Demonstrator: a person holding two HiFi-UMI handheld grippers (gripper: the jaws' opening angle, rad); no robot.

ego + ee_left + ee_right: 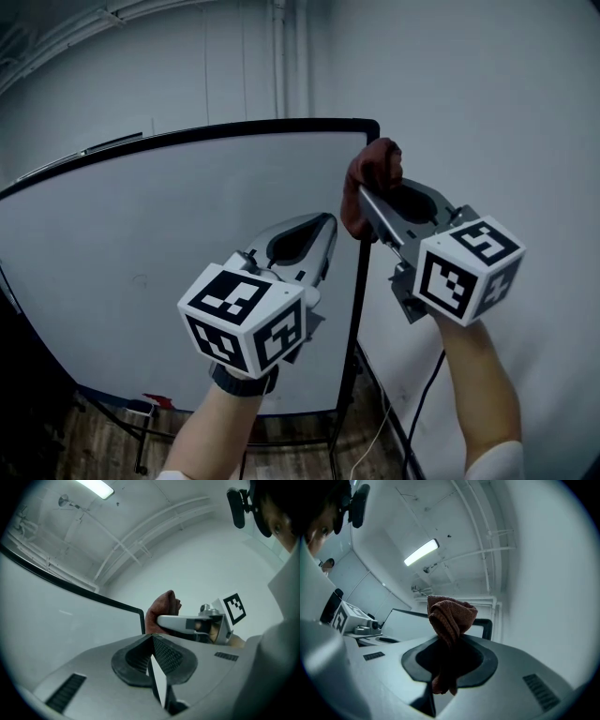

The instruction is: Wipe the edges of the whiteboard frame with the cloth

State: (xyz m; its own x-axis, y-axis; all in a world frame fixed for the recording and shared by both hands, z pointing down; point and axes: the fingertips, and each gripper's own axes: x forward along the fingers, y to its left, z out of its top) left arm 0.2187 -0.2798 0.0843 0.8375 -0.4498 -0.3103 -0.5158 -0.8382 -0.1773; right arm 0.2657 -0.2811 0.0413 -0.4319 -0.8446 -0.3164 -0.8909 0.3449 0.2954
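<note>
A whiteboard (141, 253) with a thin black frame (370, 131) stands on a wheeled stand against a pale wall. My right gripper (367, 197) is shut on a reddish-brown cloth (373, 173), held at the frame's right edge just below the top right corner. In the right gripper view the cloth (449, 620) bunches up out of the shut jaws, with the frame corner (486, 626) behind it. My left gripper (326, 225) is shut with nothing in it, in front of the board near the right edge. From the left gripper view the cloth (161, 613) and frame corner (140, 613) show.
The board's stand (342, 394) has black legs reaching down to a wood floor (94, 450). A cable (417, 403) hangs along the wall at the right. A small red item (155, 401) lies on the board's tray at the lower left.
</note>
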